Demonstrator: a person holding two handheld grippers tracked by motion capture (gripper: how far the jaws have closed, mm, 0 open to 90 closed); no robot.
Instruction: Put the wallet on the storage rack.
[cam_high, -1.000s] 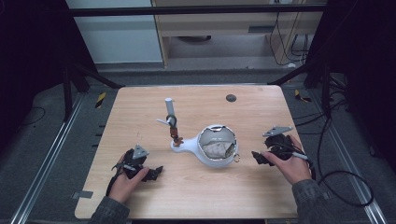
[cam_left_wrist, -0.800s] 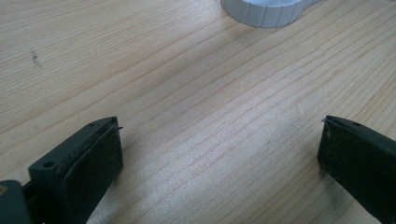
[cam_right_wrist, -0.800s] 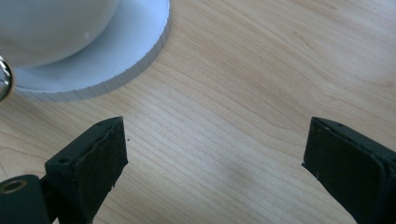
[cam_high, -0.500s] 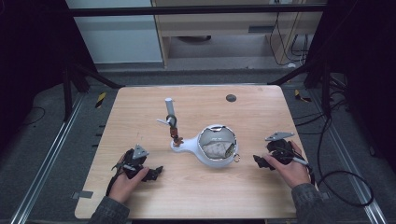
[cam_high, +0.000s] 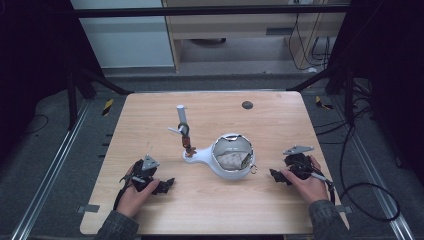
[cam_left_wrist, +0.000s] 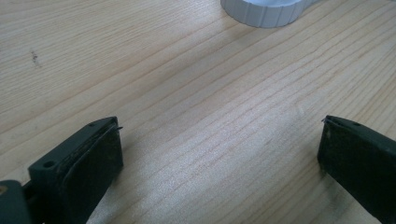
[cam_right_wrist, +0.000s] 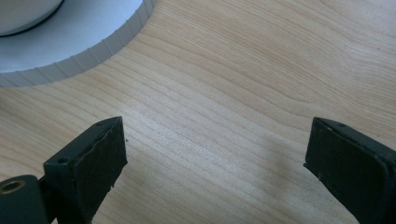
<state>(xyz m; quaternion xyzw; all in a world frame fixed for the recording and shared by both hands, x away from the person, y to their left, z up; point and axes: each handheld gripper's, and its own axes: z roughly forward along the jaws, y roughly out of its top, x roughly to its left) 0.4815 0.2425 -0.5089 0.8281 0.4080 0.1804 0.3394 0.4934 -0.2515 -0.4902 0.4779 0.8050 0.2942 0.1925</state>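
Two black two-jaw grippers rest low on the pale wooden table (cam_high: 280, 125), the left gripper (cam_high: 167, 184) and the right gripper (cam_high: 274, 175), each with jaws spread wide and nothing between them. Between and just beyond them sits the white round ribbed-rimmed dish (cam_high: 232, 156) holding crumpled material. Farther off, beyond the dish, stands a white upright cylinder (cam_high: 181, 115).

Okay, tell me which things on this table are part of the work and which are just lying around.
Part of the work:
- white round pan-shaped container with a handle
- crumpled pale material inside it
- left gripper, open
- right gripper, open

Lying about:
- white upright post with a small clip
- dark round disc
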